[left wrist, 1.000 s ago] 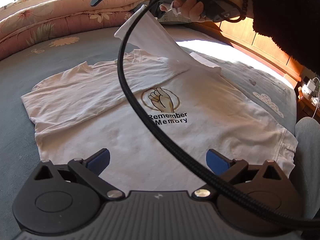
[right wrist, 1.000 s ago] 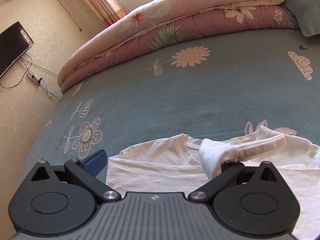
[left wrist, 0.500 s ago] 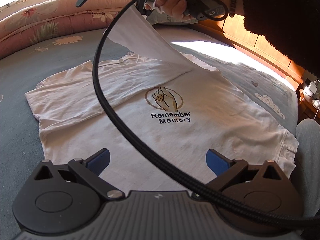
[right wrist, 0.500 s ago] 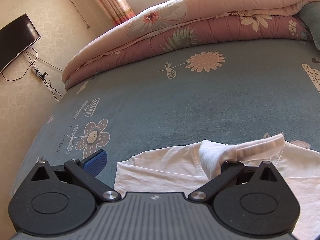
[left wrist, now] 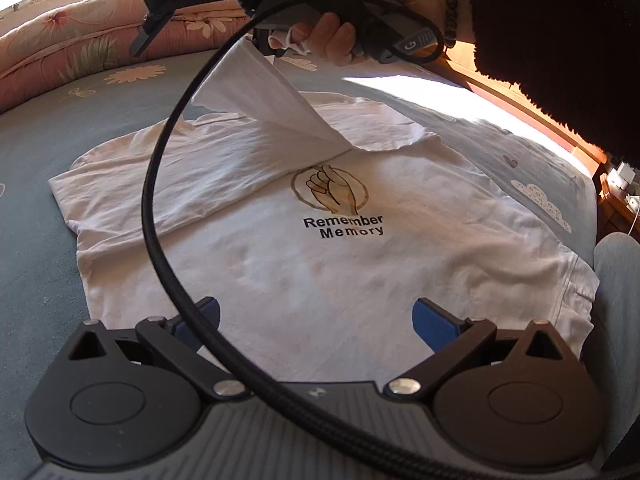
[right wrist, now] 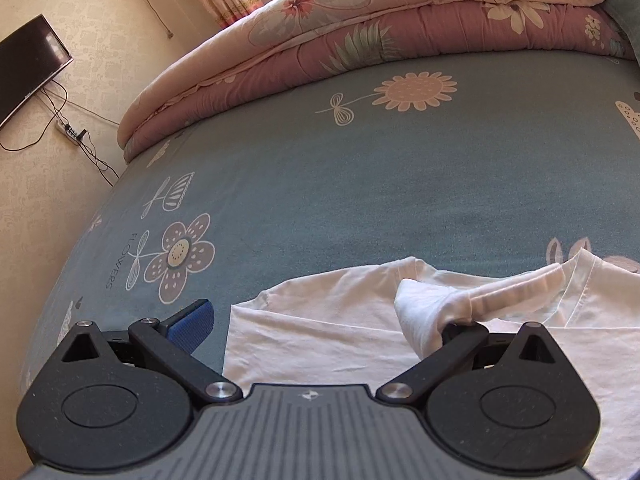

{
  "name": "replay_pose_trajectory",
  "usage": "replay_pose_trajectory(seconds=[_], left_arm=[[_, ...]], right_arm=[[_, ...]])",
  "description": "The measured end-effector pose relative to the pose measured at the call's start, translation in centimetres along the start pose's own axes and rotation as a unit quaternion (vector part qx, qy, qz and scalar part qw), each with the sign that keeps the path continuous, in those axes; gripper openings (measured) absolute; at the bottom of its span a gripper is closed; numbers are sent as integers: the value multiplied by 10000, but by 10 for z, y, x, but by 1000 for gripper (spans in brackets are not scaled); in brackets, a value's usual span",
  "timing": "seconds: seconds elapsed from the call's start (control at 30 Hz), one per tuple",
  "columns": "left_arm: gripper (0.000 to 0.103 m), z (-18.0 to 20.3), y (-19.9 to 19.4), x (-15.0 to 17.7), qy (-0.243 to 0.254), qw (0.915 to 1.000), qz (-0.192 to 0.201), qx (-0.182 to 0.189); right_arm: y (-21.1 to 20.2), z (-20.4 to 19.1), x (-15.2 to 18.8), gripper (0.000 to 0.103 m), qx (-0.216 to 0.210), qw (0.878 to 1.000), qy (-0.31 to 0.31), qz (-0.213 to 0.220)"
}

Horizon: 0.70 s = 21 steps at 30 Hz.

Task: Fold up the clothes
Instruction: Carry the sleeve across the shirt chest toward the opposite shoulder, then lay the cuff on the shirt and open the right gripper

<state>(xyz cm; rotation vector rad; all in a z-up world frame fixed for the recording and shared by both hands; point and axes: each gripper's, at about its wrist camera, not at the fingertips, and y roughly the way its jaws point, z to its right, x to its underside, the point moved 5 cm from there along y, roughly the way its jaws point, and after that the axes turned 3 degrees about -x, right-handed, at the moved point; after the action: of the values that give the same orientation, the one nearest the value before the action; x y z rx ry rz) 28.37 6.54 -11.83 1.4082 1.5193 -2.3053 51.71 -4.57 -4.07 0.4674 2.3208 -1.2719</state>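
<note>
Since a second ago the right gripper [right wrist: 320, 320] has carried the sleeve [left wrist: 276, 96] further toward frame left, over the shirt's chest. White T-shirt [left wrist: 320, 248] lies flat on the blue bed [right wrist: 360, 168], printed "Remember Memory". Right gripper's jaws look apart, sleeve cloth draped over one finger; grip uncertain. Left gripper [left wrist: 316, 318] spread apart, empty, at lower frame.

In the right wrist view, the right tongs [right wrist: 326, 320] show only one blue pad, at lower left; the sleeve [right wrist: 436, 308] of the white T-shirt [right wrist: 320, 336] wraps the other finger and hides it. The television [right wrist: 28, 68] is cut off by the left edge. In the left wrist view, a black cable [left wrist: 160, 216] crosses the T-shirt, the person's knee [left wrist: 618, 280] runs off the right edge, and small items at far right are too small to tell.
</note>
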Motion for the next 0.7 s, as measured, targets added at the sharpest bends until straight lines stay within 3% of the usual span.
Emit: replay_pose_trajectory(seconds=[0.17,0.6,0.7], left_arm=[[102,0,2,2,14,10000,-37,-3],[102,7,-3,0,135,9999,51,26],[102,8,-6,0,165,9998,85,38]], right_arm=[[17,0,16,103,32,9993,-68,-375],[-12,4,8,103,-137,9996,145,-216],[-8,-5,9,103,-132,9991,77,-393]])
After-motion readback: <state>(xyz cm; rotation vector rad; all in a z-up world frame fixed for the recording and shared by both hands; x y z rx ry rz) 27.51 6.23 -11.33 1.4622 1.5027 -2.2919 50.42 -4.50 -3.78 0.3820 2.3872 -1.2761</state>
